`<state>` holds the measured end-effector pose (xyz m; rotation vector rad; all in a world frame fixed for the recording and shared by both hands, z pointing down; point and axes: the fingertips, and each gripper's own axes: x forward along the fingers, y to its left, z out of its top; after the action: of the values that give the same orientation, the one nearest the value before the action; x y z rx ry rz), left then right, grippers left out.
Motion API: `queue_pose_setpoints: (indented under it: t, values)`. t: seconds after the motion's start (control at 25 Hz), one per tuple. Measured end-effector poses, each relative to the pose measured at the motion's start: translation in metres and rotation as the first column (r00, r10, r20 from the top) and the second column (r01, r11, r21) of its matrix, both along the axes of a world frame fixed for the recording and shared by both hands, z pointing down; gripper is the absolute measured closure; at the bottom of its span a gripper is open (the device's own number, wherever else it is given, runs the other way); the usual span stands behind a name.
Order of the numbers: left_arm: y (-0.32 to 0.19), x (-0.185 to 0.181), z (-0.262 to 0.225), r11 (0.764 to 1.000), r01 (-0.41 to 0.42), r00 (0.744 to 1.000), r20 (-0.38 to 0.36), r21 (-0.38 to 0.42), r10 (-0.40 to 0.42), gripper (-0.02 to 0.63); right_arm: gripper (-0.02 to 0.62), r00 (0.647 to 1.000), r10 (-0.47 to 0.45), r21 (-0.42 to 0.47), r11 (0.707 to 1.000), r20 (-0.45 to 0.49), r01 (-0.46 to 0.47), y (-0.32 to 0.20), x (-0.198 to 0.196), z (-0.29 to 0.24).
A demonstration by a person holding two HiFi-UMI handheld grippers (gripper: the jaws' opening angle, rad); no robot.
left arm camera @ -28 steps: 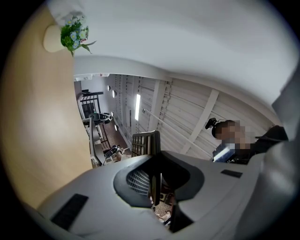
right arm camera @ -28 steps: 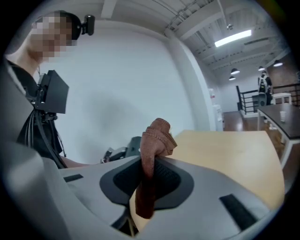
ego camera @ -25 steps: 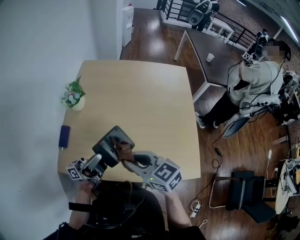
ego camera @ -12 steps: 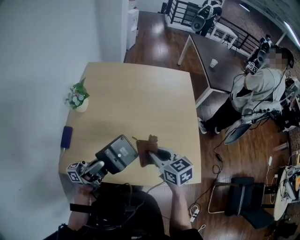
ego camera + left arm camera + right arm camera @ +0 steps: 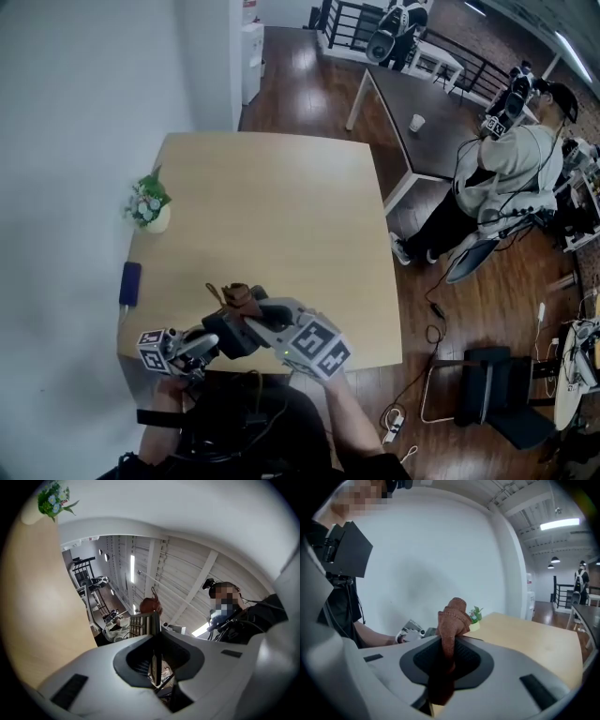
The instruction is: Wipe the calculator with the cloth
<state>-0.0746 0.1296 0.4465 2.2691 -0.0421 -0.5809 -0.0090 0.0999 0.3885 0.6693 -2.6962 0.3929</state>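
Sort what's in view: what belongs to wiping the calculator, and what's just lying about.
In use: calculator, held in the left gripper; cloth, held in the right gripper.
Lying about: potted plant; blue object at the table edge; cup on the dark table.

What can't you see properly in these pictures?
- Head view: the calculator's keys and screen, covered by the cloth and the right claw.
- Left gripper view: the calculator sits edge-on in the left claw, so its screen can't be read.
- Right gripper view: the cloth blocks the claw's front, so I can't tell whether it touches the calculator.
- Head view: the blue thing is too small to name.
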Motion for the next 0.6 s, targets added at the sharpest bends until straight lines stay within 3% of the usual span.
queue_pose_setpoints:
  t: [0.12,0.28,0.36,0.48,0.6]
  values:
    - [0.002,-0.002,0.009,1.000,-0.005,1.000,0.017,-0.022,0.005,0.543,0.525,0.993,0.116,-0.101,0.988,0.022,-0.113,-0.022,0.035,0.031]
    - [0.003,-0.013,0.021,0.997,0.020,1.000,0.014,-0.070,-0.019,0.551,0.528,0.945,0.289,-0.176,0.933,-0.153,-0.314,-0.034,0.098,0.092]
    - [0.002,-0.016,0.020,0.996,0.036,0.999,0.009,-0.081,-0.035,0.551,0.529,0.932,0.329,-0.188,0.916,-0.151,-0.353,-0.028,0.114,0.095]
    - [0.000,-0.017,0.019,0.996,0.042,0.999,0.030,-0.084,-0.040,0.551,0.529,0.956,0.291,-0.144,0.945,-0.032,-0.292,-0.021,0.100,0.065]
    - [-0.004,-0.011,0.018,0.995,0.018,0.998,0.059,-0.094,-0.012,0.551,0.528,0.992,0.129,0.062,0.990,-0.018,-0.127,-0.016,0.055,0.018]
